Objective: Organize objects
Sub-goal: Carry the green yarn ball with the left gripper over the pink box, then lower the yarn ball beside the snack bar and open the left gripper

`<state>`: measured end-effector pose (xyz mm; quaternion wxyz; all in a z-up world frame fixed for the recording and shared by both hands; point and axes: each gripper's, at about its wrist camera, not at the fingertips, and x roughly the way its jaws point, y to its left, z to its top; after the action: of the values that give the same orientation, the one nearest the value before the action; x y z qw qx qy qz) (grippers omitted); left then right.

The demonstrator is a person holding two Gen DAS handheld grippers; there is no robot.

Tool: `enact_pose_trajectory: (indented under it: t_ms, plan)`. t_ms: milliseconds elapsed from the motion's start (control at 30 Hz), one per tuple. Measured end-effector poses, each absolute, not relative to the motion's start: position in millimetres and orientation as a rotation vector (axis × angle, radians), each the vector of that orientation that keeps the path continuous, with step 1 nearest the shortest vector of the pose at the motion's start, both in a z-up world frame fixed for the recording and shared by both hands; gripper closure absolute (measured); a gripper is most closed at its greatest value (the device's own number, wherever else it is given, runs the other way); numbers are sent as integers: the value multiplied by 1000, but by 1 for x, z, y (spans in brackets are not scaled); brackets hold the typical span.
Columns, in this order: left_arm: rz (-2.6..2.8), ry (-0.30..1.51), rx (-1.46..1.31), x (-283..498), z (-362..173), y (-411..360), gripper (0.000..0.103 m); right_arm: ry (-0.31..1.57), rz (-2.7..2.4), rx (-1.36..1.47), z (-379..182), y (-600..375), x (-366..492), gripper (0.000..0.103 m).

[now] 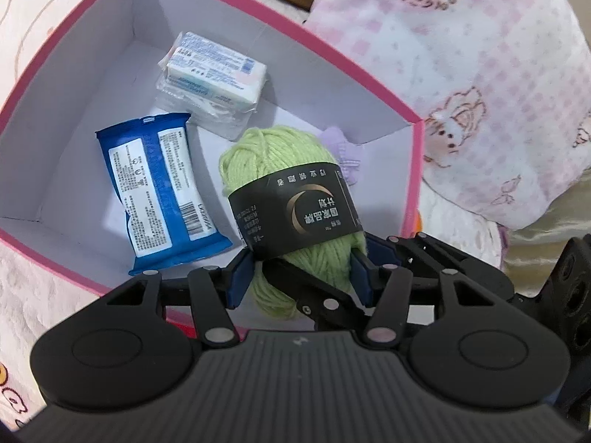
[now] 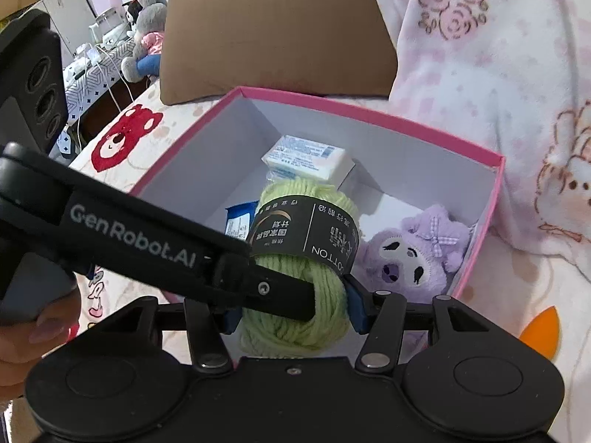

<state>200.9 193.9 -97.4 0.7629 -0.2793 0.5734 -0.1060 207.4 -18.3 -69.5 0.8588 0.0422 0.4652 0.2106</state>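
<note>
Both the left gripper and the right gripper clamp the green yarn skein at lower centre — a shared hold, seemingly to lower it into the pink box.

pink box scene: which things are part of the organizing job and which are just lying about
Part of the job:
green yarn skein, held by both the left gripper and the right gripper
pink box
blue packet
soap bar
purple plush

Just lying about:
brown cushion
floral blanket
stuffed toys
</note>
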Motion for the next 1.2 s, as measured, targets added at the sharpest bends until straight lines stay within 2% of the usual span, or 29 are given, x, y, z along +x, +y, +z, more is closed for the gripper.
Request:
enact_pose_trajectory:
  t_ms: [500,667,767,933,1033,1100,1200]
  plan:
    - [-162,1255,-528,207,-119,191,47,1011,481,-9,-95,-3,227,43]
    - [-172,1243,-569,202,-114,199,48,994,497,-23,-92,-5,225,41]
    - [-166,1212,-557,198,-107,202,49,961,507,-23,-86,-8,221,35]
    - [-143,1169,-512,192,-100,202,50,928,509,12,-75,-16,215,34]
    - [-116,1164,-488,196,-104,197,52,913,515,14,-73,-18,214,36]
    - [-108,1155,-467,197,-106,192,54,897,490,5,-74,-17,212,41]
    - [-106,1148,-427,197,-108,182,57,890,469,-35,-78,-13,209,57]
